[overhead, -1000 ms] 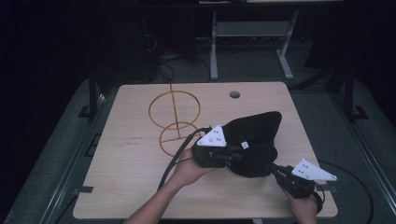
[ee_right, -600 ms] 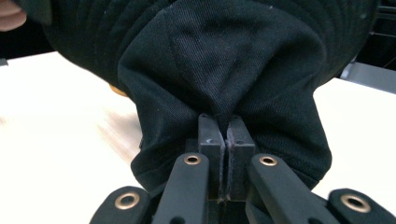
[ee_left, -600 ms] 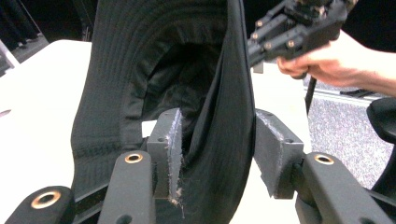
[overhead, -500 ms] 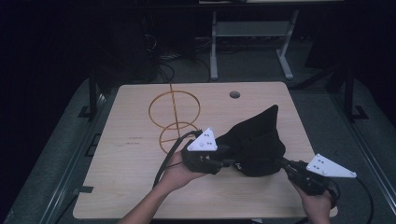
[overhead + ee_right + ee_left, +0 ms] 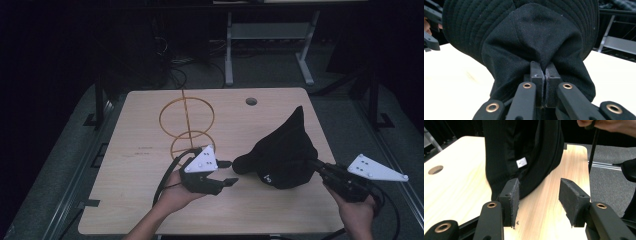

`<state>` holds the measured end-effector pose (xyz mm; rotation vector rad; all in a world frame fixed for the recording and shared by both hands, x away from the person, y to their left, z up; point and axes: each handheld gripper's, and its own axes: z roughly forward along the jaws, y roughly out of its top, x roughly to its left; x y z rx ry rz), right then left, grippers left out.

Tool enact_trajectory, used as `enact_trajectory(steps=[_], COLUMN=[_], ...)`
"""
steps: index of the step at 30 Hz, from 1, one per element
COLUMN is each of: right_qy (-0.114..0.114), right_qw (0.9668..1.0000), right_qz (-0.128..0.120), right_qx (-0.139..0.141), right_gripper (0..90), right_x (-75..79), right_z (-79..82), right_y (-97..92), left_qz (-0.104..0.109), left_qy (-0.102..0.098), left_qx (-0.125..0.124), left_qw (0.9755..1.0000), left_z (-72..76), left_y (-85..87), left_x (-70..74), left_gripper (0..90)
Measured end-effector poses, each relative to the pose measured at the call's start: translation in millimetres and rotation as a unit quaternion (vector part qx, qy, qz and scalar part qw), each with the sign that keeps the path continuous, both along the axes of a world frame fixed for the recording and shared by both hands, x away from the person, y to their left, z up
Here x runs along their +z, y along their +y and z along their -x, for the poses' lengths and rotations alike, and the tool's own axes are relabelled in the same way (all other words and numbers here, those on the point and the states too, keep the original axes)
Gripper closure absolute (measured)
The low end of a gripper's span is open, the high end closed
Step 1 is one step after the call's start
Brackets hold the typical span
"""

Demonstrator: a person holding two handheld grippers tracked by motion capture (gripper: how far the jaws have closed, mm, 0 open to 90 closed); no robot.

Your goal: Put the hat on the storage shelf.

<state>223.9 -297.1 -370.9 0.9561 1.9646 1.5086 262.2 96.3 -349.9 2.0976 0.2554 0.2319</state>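
While the right gripper (image 5: 545,75) pinches a fold of the black hat (image 5: 281,152) with its 2 jaws pressed together, the left gripper (image 5: 227,172) sits just beside the hat, jaws spread apart. Behind them, a gold wire stand (image 5: 186,122) sits on the wooden table (image 5: 140,145).

So the hat (image 5: 280,155) sits on the table (image 5: 135,150), right of centre, with the wire ring stand (image 5: 186,125) to its left and a bit further back. The left gripper (image 5: 227,172) is on the near side just left of the hat, in front of the stand. The right gripper (image 5: 312,166) comes in at the hat's right edge, and the table's hole (image 5: 251,101) is back behind the hat.
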Motion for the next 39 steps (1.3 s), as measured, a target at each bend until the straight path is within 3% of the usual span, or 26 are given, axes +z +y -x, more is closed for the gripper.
enact_trajectory(steps=[11, 23, 26, 39], right_qy=[0.016, 0.001, -0.001, 0.010], right_qw=[0.9999, 0.9998, 0.9998, 0.9997], right_qz=[-0.001, 0.022, 0.020, 0.007], right_qx=[0.001, 0.002, 0.007, 0.021], right_gripper=[87.9, 87.9, 88.0, 87.9], right_x=[23.8, 53.5, 58.6, 74.1], right_z=[-4.9, -10.6, -13.2, -26.3], right_y=[-8.3, 0.1, 3.5, 15.4], left_qz=[-0.006, -0.007, -0.015, 0.001], left_qy=[0.015, 0.028, 0.027, 0.037], left_qx=[0.017, 0.033, 0.032, 0.042], left_qw=[0.9997, 0.9990, 0.9990, 0.9985], left_z=[9.8, 15.9, 16.2, 13.3], left_y=[27.0, 46.6, 49.6, 59.1], left_x=[-21.9, -49.3, -51.4, -58.0], left_gripper=[49.4, 48.3, 46.8, 44.3])
